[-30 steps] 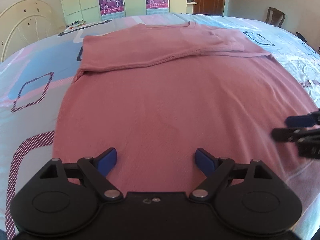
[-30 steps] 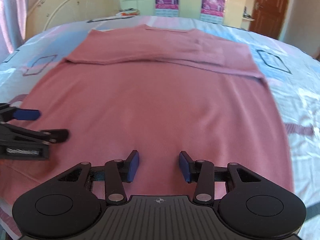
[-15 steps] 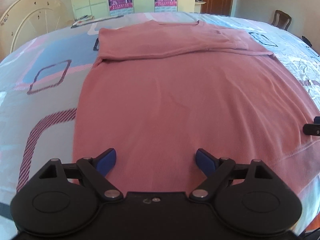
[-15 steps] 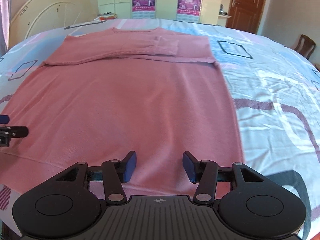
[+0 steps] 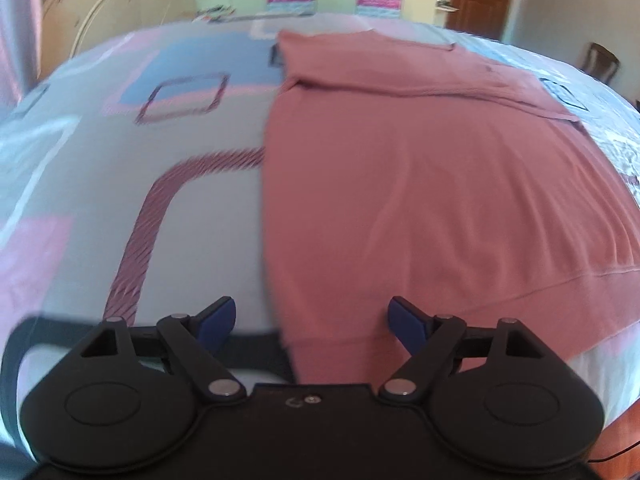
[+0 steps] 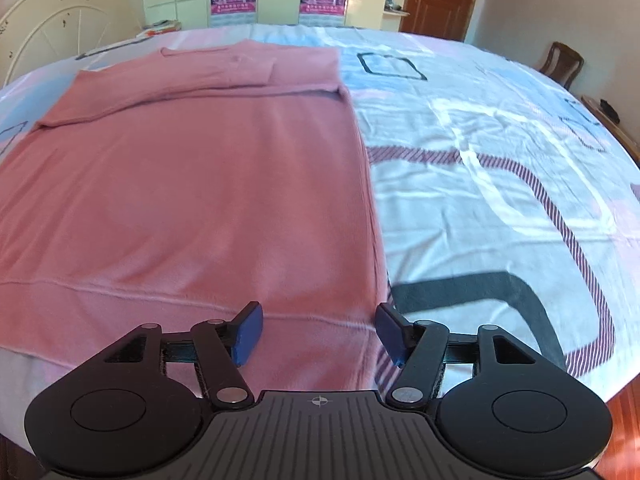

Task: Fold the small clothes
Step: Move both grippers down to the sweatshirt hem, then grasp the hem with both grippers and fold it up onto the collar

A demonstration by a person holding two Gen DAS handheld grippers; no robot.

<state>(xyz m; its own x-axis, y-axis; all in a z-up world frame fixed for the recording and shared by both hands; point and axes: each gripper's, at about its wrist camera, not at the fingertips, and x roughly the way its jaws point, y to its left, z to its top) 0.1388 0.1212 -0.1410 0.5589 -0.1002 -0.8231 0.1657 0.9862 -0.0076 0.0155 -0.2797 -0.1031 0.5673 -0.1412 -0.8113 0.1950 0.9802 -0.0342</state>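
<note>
left tongs: spread, tilted down over sweater left edge | right tongs: just widened, empty, over right hem corner

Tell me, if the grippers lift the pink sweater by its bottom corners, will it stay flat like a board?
Probably not. The pink sweater lies limp with soft ripples on the bed, so it would likely droop between the corners. Its sleeves are folded loosely across the top and may slide off. The knit looks grippy, not slippery.
</note>
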